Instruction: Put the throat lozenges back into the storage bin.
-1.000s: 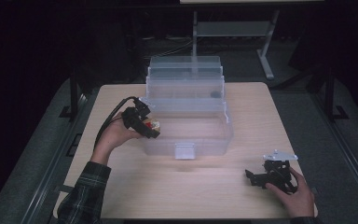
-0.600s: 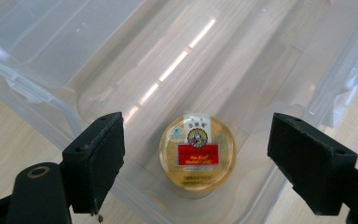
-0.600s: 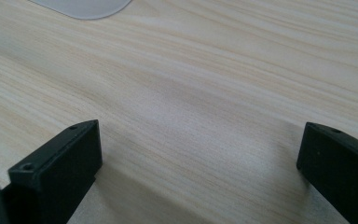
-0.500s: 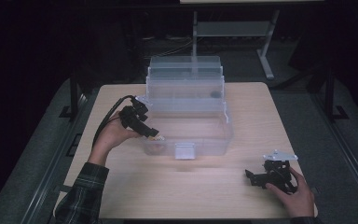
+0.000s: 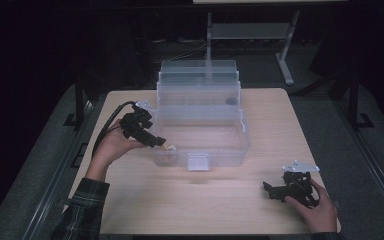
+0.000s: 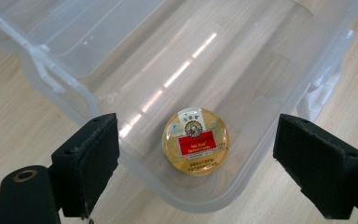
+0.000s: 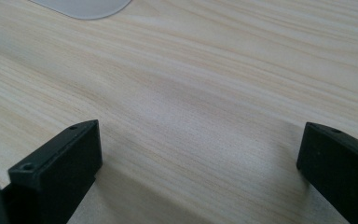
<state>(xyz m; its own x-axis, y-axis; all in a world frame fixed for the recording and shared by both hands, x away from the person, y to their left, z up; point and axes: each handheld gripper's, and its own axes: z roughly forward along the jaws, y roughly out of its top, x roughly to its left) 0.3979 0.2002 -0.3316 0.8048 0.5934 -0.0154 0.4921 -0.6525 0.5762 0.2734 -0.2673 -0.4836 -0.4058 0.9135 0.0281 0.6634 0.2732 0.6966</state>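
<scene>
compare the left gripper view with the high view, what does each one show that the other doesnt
Left gripper view alone: the label on the round yellow tin, red band and printed emblem, lying flat on the floor of the clear box, between the open left tongs. High view alone: the box's raised tiers, the person's hands, the right tongs resting on the table. Both: the box, the tin in its near corner, wooden tabletop.

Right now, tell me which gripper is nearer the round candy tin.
Left. The left gripper hangs open just above the candy tin inside the clear box; the right gripper rests across the table.
</scene>
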